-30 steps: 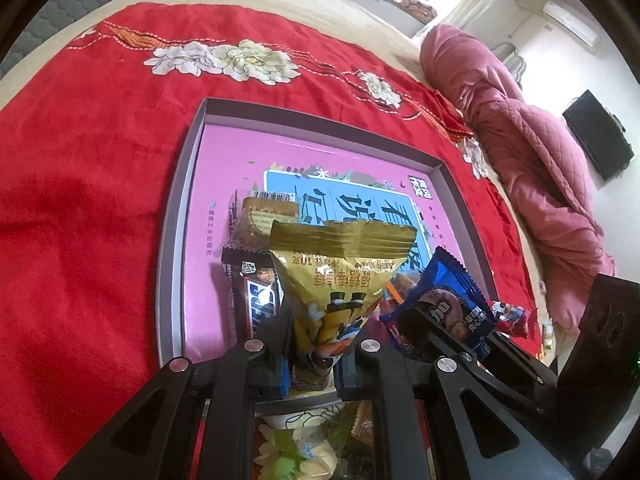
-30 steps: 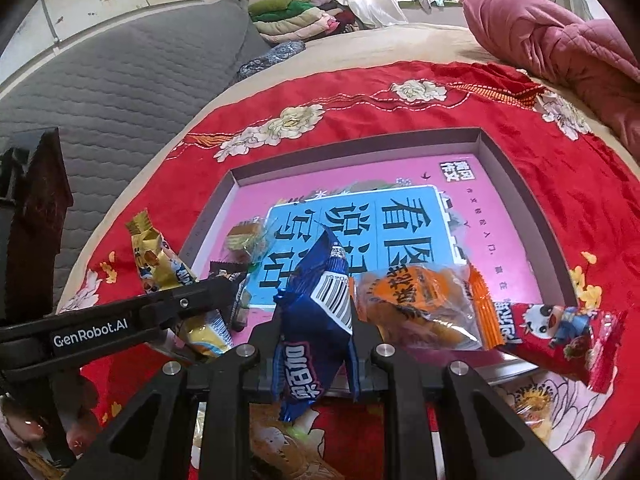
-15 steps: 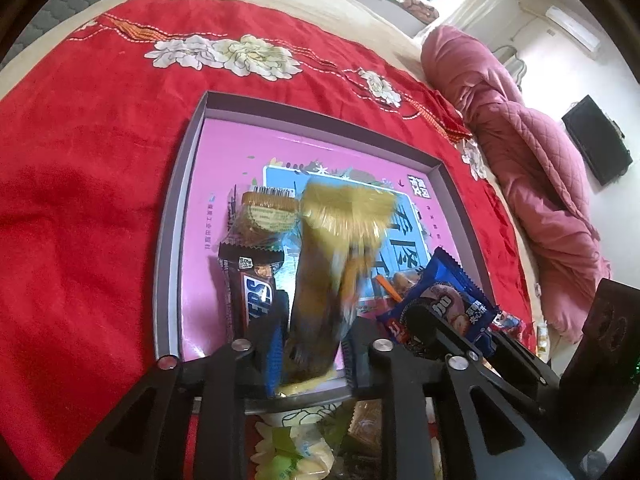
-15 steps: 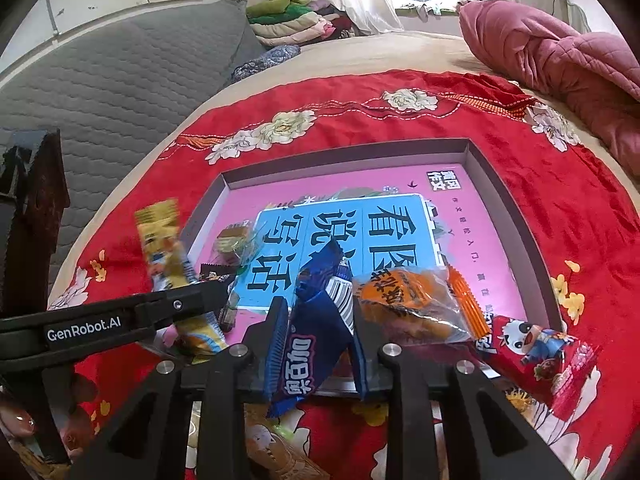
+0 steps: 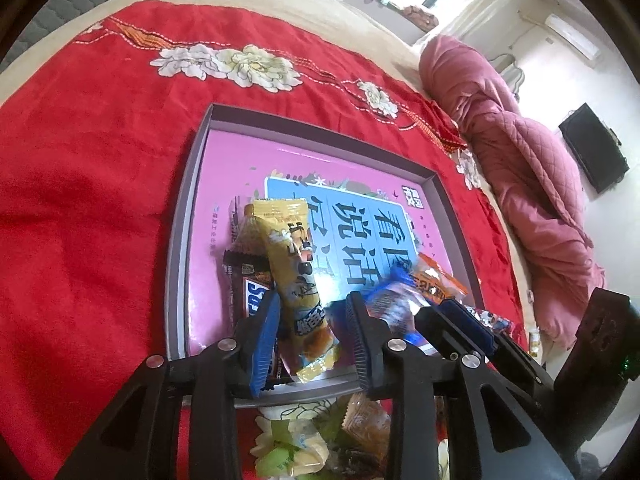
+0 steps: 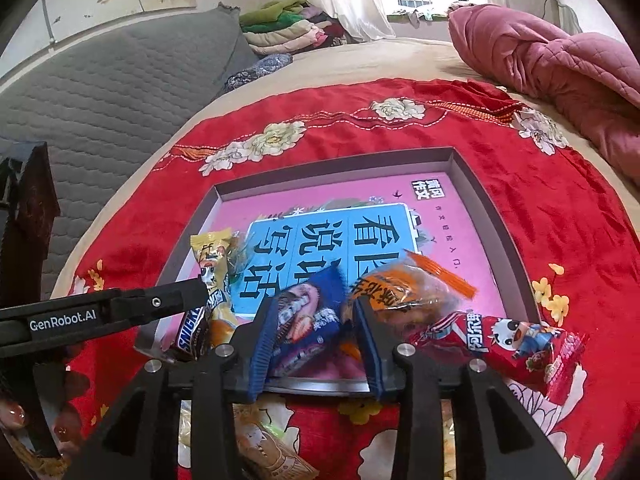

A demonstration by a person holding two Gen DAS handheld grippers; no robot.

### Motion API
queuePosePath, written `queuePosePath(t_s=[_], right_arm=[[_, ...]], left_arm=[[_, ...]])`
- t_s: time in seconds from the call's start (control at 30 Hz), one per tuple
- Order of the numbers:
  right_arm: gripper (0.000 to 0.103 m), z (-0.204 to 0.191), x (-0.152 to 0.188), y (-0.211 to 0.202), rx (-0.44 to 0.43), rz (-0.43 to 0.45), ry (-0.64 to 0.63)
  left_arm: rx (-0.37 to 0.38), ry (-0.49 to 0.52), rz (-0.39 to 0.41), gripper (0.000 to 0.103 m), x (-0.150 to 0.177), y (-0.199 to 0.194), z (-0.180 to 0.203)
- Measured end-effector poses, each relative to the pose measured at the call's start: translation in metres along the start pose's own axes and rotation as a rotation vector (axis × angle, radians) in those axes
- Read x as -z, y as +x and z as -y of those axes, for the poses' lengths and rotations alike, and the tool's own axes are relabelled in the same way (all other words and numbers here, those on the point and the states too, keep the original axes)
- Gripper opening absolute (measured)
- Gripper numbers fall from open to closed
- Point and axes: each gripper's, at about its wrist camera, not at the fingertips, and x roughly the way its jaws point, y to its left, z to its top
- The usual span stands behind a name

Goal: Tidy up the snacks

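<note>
A shallow grey tray [image 5: 180, 240] with a pink and blue printed bottom lies on the red cloth. My left gripper [image 5: 313, 300] hangs over its near edge, jaws opening. A yellow snack packet [image 5: 294, 264] lies loose between them, leaning on a Snickers bar [image 5: 256, 296]. In the right wrist view my right gripper [image 6: 316, 306] is also opening. A blue snack packet [image 6: 308, 320] rests in the tray [image 6: 480, 208] between its fingers, beside an orange packet [image 6: 404, 292]. The yellow packet [image 6: 212, 264] shows there at the left.
A red packet with a panda [image 6: 520, 340] lies across the tray's near right corner. Loose snacks [image 5: 288, 444] sit on the cloth under the grippers. A pink quilt [image 5: 532, 184] is piled at the right, a grey padded board [image 6: 100, 92] at the left.
Both grippers have gone from shut to open. The yellow packet tipped over and dropped onto the Snickers bar in the tray. The blue packet slid down into the tray by the orange one.
</note>
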Motion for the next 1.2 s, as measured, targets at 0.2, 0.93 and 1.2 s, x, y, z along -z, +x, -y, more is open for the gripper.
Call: queuePosePath(t_s=[0.2, 0.93, 1.2], right_arm=[[0.039, 0.001, -0.002, -0.004, -0.004, 0.011, 0.001], [0.053, 0.021, -0.006, -0.044, -0.014, 0.078, 0.025], [0.058, 0.039, -0.006, -0.068, -0.003, 0.107, 0.045]], left_arm=[[0.002, 0.003, 0.009, 0.04, -0.001, -0.007, 0.001], [-0.021, 0.012, 0.036, 0.061, 0.001, -0.034, 0.003], [-0.046, 0.011, 0.033, 0.061, 0.008, -0.045, -0.004]])
